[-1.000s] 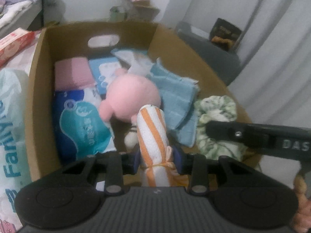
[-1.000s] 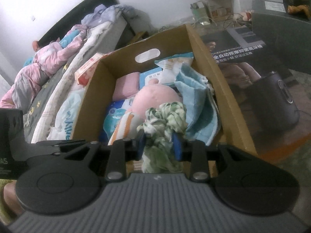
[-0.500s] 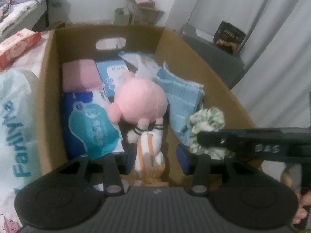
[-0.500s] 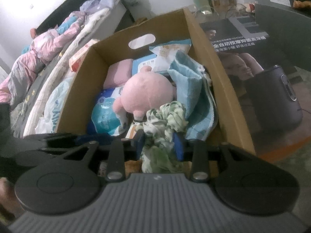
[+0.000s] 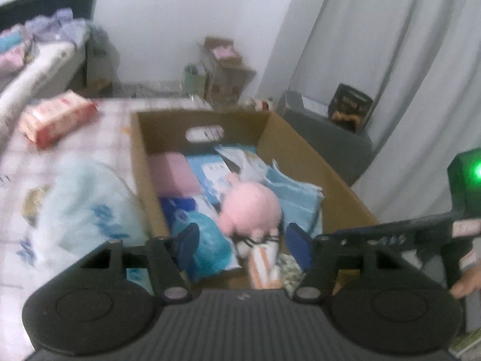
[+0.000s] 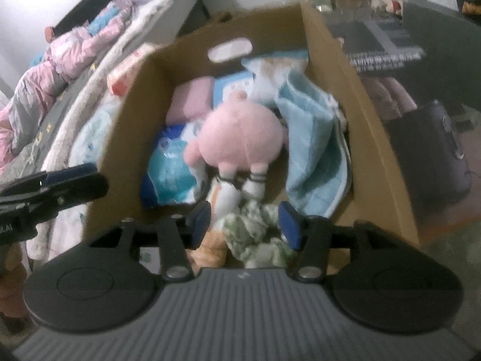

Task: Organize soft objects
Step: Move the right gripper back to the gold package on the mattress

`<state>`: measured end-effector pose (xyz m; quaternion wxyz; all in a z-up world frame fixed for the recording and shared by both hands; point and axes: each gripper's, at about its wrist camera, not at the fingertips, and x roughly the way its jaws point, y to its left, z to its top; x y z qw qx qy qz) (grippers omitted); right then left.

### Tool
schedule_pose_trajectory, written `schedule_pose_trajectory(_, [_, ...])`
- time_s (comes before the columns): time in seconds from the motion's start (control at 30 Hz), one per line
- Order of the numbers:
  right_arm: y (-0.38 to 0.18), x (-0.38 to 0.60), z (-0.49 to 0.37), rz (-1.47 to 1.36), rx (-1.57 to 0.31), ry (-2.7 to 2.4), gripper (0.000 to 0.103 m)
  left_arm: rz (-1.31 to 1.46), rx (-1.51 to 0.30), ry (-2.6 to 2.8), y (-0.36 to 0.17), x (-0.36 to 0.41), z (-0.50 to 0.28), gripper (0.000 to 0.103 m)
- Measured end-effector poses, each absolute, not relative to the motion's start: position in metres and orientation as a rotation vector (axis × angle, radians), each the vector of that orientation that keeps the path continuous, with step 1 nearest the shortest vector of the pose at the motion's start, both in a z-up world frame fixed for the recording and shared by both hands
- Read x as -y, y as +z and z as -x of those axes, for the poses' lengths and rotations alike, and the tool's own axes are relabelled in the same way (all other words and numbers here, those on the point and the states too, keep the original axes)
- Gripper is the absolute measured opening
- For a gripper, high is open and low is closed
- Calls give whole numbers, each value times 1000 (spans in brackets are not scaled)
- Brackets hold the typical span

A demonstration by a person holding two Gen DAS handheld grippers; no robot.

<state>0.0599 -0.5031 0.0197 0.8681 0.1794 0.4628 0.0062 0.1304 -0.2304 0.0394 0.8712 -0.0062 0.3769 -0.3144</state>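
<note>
Both grippers' jaws are opening clear of the green-and-white scrunched cloth (image 6: pixel 255 234) and orange-striped rolled towel (image 5: pixel 264 266), risking snags on rising pads.

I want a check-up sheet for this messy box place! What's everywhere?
Surface: pink checked cloth beside the brown cardboard box.
Job's things: in the box, round pink plush toy, light blue towel, orange-striped white rolled cloth, green-and-white crumpled fabric, pink folded block, blue tissue pack.
Clutter: red-and-white carton, pale plastic bag.
Grippers: left gripper and right gripper opening, pads clear of the fabrics.
Cables: nothing seen.
Surroundings: bed with clothes, grey curtain.
</note>
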Motion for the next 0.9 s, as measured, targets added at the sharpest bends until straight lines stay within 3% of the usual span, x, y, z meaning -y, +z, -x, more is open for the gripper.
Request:
schedule_pose_trajectory(0.17, [55, 479, -72, -347, -889, 75, 52, -8, -643, -596, 55, 189, -123, 76])
schedule_pose_trajectory(0.37, [88, 417, -126, -269, -852, 220, 54, 14, -522, -378, 56, 124, -131, 76])
schedule_pose_trajectory(0.63, [95, 311, -242, -223, -933, 409, 58, 161, -663, -226, 19, 59, -188, 72])
schedule_pose_trajectory(0.8, [64, 249, -327, -196, -1057, 463, 58, 206, -749, -268, -7, 49, -214, 63])
schedule_pose_trajectory(0.9, [37, 225, -373, -174, -1129, 462, 58, 239, -796, -288, -20, 45, -232, 63])
